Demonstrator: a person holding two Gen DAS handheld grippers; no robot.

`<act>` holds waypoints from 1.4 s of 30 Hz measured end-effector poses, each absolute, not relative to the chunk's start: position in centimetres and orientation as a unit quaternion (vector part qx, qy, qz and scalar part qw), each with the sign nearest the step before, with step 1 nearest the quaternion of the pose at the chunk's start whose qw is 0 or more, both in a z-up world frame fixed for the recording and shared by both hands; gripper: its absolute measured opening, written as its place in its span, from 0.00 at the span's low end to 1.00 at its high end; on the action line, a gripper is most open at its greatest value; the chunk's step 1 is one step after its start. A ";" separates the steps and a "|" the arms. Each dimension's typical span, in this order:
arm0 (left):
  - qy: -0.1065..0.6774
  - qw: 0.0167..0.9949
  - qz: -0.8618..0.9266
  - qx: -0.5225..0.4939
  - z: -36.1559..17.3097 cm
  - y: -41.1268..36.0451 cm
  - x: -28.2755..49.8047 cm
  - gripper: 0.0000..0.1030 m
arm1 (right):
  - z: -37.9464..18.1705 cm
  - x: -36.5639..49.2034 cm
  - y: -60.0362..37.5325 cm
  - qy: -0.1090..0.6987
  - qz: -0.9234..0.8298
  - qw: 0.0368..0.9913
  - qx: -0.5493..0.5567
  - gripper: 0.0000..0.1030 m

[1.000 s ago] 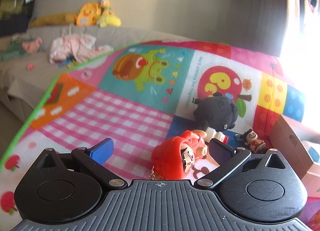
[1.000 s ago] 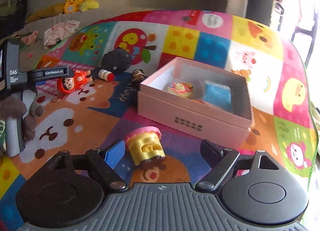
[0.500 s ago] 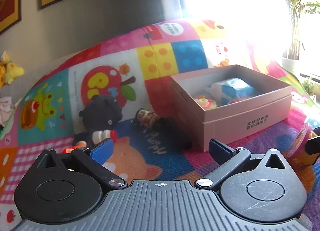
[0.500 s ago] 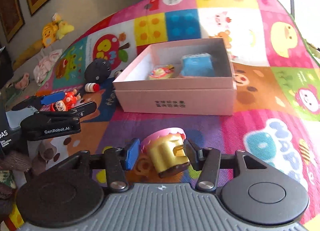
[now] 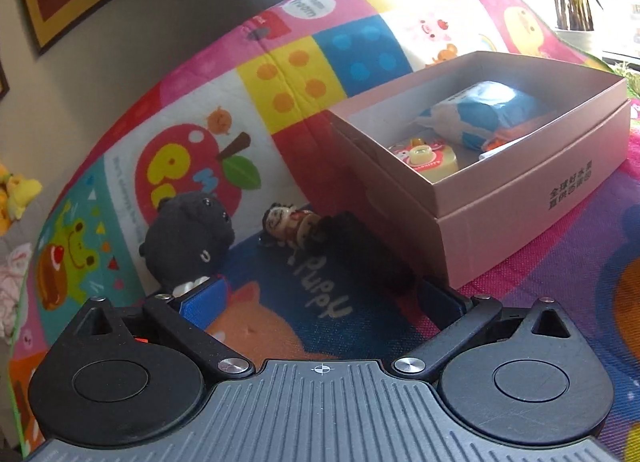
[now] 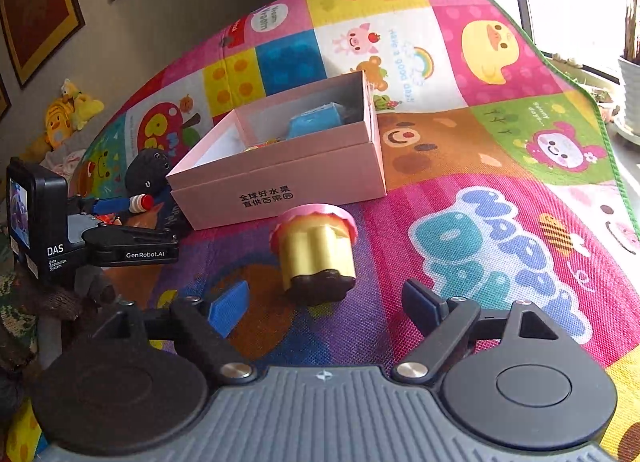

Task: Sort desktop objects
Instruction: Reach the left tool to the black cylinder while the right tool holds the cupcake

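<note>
Picking up the cupcake toy for the pink box

The right gripper [image 6: 326, 308] fingers are spreading, touching nothing; the cupcake toy [image 6: 314, 252] lies on the mat just ahead, near the pink box [image 6: 280, 178]. Next, close on it. The left gripper [image 5: 320, 302] fingers are spread, empty.

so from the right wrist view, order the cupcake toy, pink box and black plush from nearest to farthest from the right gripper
1. cupcake toy: just ahead of the right gripper, whose jaws are opening, clear of it
2. pink box: behind the toy, centre
3. black plush: farthest, left of the box
</note>
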State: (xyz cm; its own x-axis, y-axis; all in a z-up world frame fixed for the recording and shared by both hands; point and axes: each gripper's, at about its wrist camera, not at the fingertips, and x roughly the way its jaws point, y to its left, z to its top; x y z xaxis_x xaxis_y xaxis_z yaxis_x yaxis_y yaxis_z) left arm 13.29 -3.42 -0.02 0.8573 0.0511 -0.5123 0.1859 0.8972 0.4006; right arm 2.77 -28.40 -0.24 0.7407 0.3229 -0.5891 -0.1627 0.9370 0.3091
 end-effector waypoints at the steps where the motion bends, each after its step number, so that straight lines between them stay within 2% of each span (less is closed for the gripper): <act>1: 0.262 0.937 -0.033 0.229 0.0 -3.2 13.6 1.00 | -0.3 2.8 -28.5 0.336 0.130 0.925 0.124 0.84; 6: 0.243 0.933 0.077 0.256 0.0 -0.8 15.4 1.00 | -0.4 2.6 -28.5 0.336 0.122 0.926 0.126 0.89; 10: 0.247 0.957 -0.005 0.154 1.7 1.7 14.5 1.00 | -0.5 2.8 -28.6 0.338 0.120 0.925 0.129 0.94; 12: 0.243 0.957 -0.031 0.154 1.7 1.0 14.2 1.00 | -0.6 2.9 -28.6 0.338 0.120 0.924 0.130 0.94; 14: 0.246 0.951 -0.051 0.180 0.9 -0.5 14.4 0.74 | -0.6 2.9 -28.5 0.339 0.120 0.925 0.127 0.95; 15: 0.257 0.946 -0.064 0.186 0.6 -1.0 14.8 0.53 | -0.6 2.9 -28.4 0.339 0.119 0.925 0.125 0.95; 20: 0.262 0.942 -0.078 0.194 0.2 -2.4 16.2 0.55 | -0.6 2.9 -28.3 0.339 0.116 0.925 0.124 0.96; 21: 0.264 0.941 -0.079 0.194 0.2 -2.6 16.4 0.49 | -0.6 2.9 -28.4 0.339 0.117 0.925 0.125 0.96; 22: 0.268 0.941 -0.079 0.194 0.3 -2.6 16.6 0.38 | -0.6 2.9 -28.4 0.339 0.118 0.925 0.126 0.97; 24: 0.281 0.937 -0.081 0.193 0.3 -2.6 16.6 0.20 | -0.7 3.0 -28.4 0.339 0.119 0.925 0.126 0.97; 28: 0.281 0.935 -0.093 0.195 0.6 -2.4 14.0 0.12 | -0.7 3.0 -28.4 0.339 0.118 0.925 0.123 0.97; 33: 0.292 0.923 -0.148 0.201 0.8 -2.4 8.4 0.12 | -0.6 3.0 -28.0 0.341 0.114 0.926 0.113 0.97; 35: 0.290 0.921 -0.155 0.209 0.7 -2.5 6.8 0.16 | -0.6 3.0 -27.8 0.342 0.112 0.927 0.106 0.98; 36: 0.288 0.921 -0.153 0.210 0.8 -2.5 6.6 0.18 | -0.6 3.0 -27.7 0.343 0.112 0.927 0.103 0.98; 39: 0.275 0.928 -0.134 0.212 0.9 -2.5 7.8 0.31 | -0.6 3.1 -27.7 0.344 0.113 0.926 0.102 0.99; 42: 0.276 0.937 -0.110 0.185 0.9 -2.2 10.9 0.31 | -0.6 3.0 -27.8 0.344 0.113 0.927 0.102 0.99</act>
State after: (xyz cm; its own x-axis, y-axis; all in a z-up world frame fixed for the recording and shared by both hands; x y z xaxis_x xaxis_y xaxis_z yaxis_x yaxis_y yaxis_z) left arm 10.89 -2.22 0.93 0.8231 -0.1036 -0.5583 0.3083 0.9072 0.2862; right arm 3.05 -27.75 -0.61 0.7379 0.2792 -0.6144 -0.1392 0.9538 0.2663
